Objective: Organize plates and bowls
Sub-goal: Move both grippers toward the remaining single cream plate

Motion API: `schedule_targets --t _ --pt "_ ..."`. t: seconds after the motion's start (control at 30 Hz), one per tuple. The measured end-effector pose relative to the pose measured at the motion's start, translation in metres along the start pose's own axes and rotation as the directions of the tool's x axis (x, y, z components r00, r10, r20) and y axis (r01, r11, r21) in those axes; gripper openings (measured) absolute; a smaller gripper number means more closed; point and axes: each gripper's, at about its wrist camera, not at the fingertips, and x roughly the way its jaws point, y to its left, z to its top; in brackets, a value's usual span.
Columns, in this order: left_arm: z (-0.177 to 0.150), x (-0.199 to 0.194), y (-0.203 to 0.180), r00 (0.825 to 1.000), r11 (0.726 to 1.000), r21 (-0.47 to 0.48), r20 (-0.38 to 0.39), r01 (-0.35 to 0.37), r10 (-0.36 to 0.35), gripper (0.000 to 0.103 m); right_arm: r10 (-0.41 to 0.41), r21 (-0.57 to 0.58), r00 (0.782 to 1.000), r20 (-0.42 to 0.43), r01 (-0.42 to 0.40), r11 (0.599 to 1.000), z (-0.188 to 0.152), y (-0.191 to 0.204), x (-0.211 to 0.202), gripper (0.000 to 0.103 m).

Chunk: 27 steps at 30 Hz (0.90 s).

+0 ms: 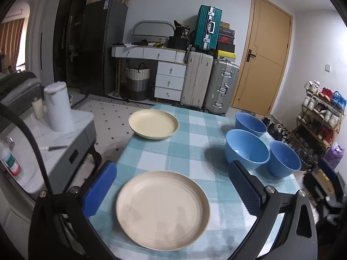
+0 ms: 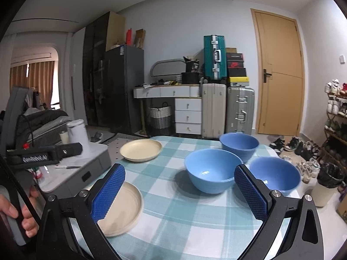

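Two cream plates and three blue bowls sit on a checked tablecloth. In the left wrist view the near plate (image 1: 162, 210) lies between and below the wide-apart blue fingers of my open left gripper (image 1: 171, 177); the far plate (image 1: 153, 126) rests at the table's far left edge. The bowls (image 1: 246, 148) (image 1: 250, 124) (image 1: 285, 161) cluster at right. In the right wrist view my right gripper (image 2: 180, 183) is open and empty above the cloth, with the middle bowl (image 2: 210, 170) just ahead, two more bowls (image 2: 238, 145) (image 2: 275, 176) beyond and right, and the near plate (image 2: 124, 210) at lower left.
A grey side cabinet (image 1: 65, 149) with a white kettle (image 1: 58, 106) stands left of the table (image 1: 195, 134). A hand (image 2: 13, 212) holds the left gripper's handle at the right wrist view's left edge. Suitcases, drawers, a door and a shoe rack (image 1: 321, 119) fill the background.
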Motion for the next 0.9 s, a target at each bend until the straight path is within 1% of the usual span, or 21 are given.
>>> schedule_targets --t 0.07,0.1,0.13,0.23,0.3,0.37,0.4,0.47,0.5,0.57,0.6,0.67,0.73,0.77,0.83,0.87,0.9 --pt "0.009 0.0 0.004 1.0 1.0 0.008 0.003 -0.01 0.01 0.103 0.034 -0.002 0.999 0.003 -0.034 0.999 0.016 0.006 0.005 0.102" --pt "0.017 0.003 0.007 1.0 1.0 0.023 -0.01 0.005 -0.005 0.103 0.053 0.003 0.999 0.001 -0.053 0.999 0.023 0.009 0.008 0.102" --pt "0.024 0.005 0.008 1.0 0.999 0.039 -0.016 0.002 -0.001 0.103 0.086 0.02 0.996 -0.007 -0.086 0.996 0.034 0.012 0.013 0.102" --pt "0.051 0.01 0.018 0.999 0.997 0.063 -0.013 -0.05 0.051 0.103 0.152 0.055 0.988 -0.016 -0.151 0.987 0.061 0.02 0.026 0.102" --pt "0.071 0.016 0.033 0.997 0.996 0.039 -0.012 -0.081 0.082 0.103 0.188 0.064 0.982 -0.012 -0.187 0.98 0.081 0.029 0.037 0.102" --pt "0.085 0.023 0.047 0.995 0.995 0.012 -0.017 -0.094 0.094 0.103 0.236 0.062 0.972 -0.003 -0.236 0.97 0.101 0.038 0.051 0.102" --pt "0.095 0.031 0.057 0.993 0.994 -0.01 -0.034 -0.109 0.109 0.103 0.271 0.069 0.963 -0.003 -0.27 0.96 0.111 0.043 0.061 0.102" --pt "0.107 0.048 0.072 0.99 0.991 -0.039 -0.075 -0.126 0.123 0.103 0.292 0.082 0.956 -0.006 -0.291 0.953 0.127 0.051 0.079 0.102" --pt "0.112 0.062 0.081 0.985 0.988 -0.057 -0.109 -0.144 0.137 0.103 0.297 0.085 0.954 -0.023 -0.295 0.952 0.133 0.054 0.09 0.102" --pt "0.116 0.088 0.096 0.974 0.982 -0.085 -0.165 -0.17 0.154 0.103 0.296 0.092 0.951 -0.092 -0.287 0.953 0.148 0.066 0.122 0.102" --pt "0.116 0.096 0.099 0.971 0.98 -0.087 -0.179 -0.176 0.159 0.103 0.286 0.094 0.95 -0.125 -0.276 0.957 0.153 0.07 0.139 0.102" --pt "0.114 0.127 0.107 0.954 0.976 -0.068 -0.236 -0.207 0.185 0.103 0.258 0.089 0.951 -0.17 -0.246 0.965 0.16 0.076 0.169 0.102" --pt "0.11 0.151 0.11 0.941 0.974 -0.044 -0.271 -0.222 0.202 0.103 0.215 0.076 0.954 -0.207 -0.204 0.976 0.165 0.08 0.203 0.102" --pt "0.109 0.163 0.11 0.937 0.976 -0.032 -0.288 -0.215 0.197 0.103 0.214 0.071 0.953 -0.216 -0.203 0.977 0.166 0.08 0.216 0.102" --pt "0.107 0.189 0.114 0.924 0.972 -0.009 -0.311 -0.235 0.221 0.103 0.189 0.047 0.95 -0.25 -0.183 0.982 0.167 0.081 0.249 0.102" --pt "0.107 0.2 0.117 0.919 0.971 -0.006 -0.323 -0.24 0.226 0.103 0.181 0.039 0.944 -0.275 -0.177 0.983 0.165 0.08 0.268 0.102" --pt "0.106 0.215 0.121 0.913 0.971 -0.013 -0.344 -0.237 0.218 0.103 0.174 0.033 0.933 -0.314 -0.172 0.984 0.164 0.081 0.289 0.102"
